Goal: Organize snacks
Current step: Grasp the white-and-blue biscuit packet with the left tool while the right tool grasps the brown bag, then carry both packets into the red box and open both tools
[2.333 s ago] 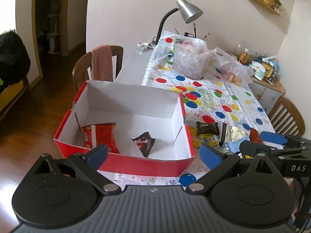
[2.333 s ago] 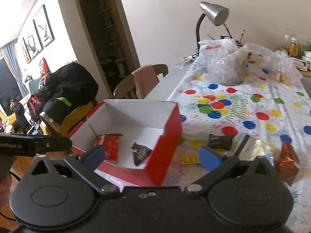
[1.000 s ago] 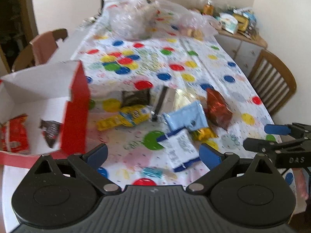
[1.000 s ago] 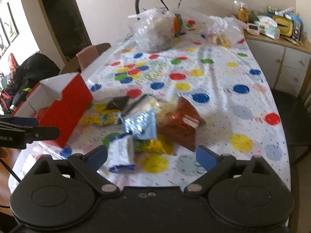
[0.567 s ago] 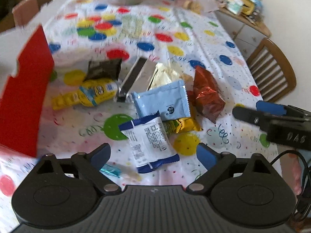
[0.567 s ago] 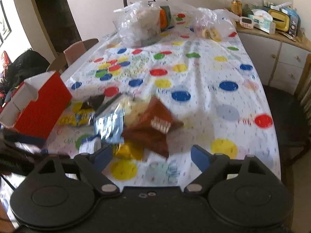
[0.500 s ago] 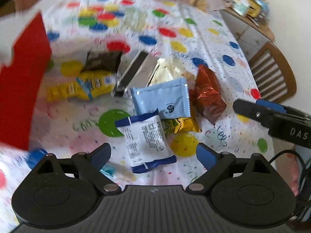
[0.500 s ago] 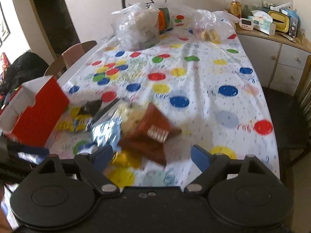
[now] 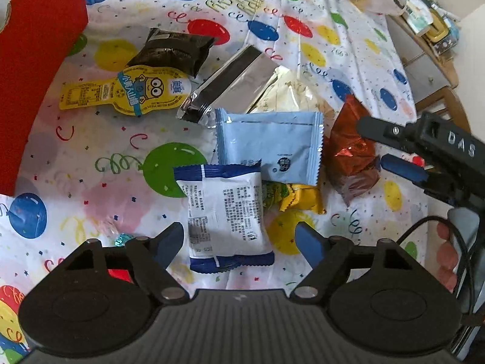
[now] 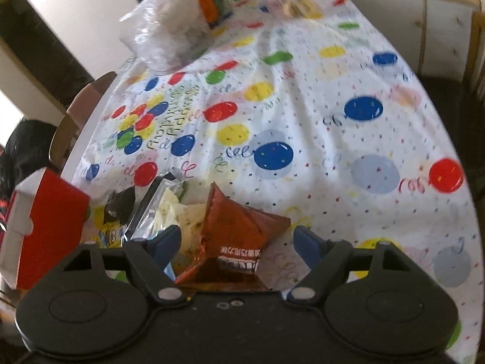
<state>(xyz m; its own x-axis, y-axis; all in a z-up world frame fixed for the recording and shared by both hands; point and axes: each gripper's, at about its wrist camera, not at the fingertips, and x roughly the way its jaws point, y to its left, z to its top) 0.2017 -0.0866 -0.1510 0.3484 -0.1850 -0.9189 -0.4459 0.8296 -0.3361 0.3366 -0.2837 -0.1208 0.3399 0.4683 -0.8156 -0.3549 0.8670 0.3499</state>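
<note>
My left gripper [image 9: 239,238] is open, its fingers on either side of a white and dark-blue snack packet [image 9: 225,209] lying on the tablecloth. My right gripper [image 10: 238,239] is open around a red-brown foil bag [image 10: 239,239]; that bag also shows in the left wrist view [image 9: 351,151] with the right gripper [image 9: 382,145] over it. Around them lie a light-blue packet [image 9: 269,145], a yellow packet [image 9: 300,197], a yellow cartoon pouch [image 9: 130,91], a dark packet [image 9: 169,50], a silver packet [image 9: 227,86] and a cream bag [image 9: 288,91]. The red box [image 9: 33,69] stands at the left.
The table carries a balloon-print cloth [image 10: 303,127]. Clear plastic bags [image 10: 172,27] sit at the far end. A wooden chair [image 9: 445,106] and a cabinet [image 10: 424,24] stand to the right. A chair [image 10: 81,115] stands at the far left. A small teal candy [image 9: 122,239] lies by my left finger.
Both grippers swung away from the red box to the snack pile and dropped low: the left around the white-blue packet, the right around the red-brown bag.
</note>
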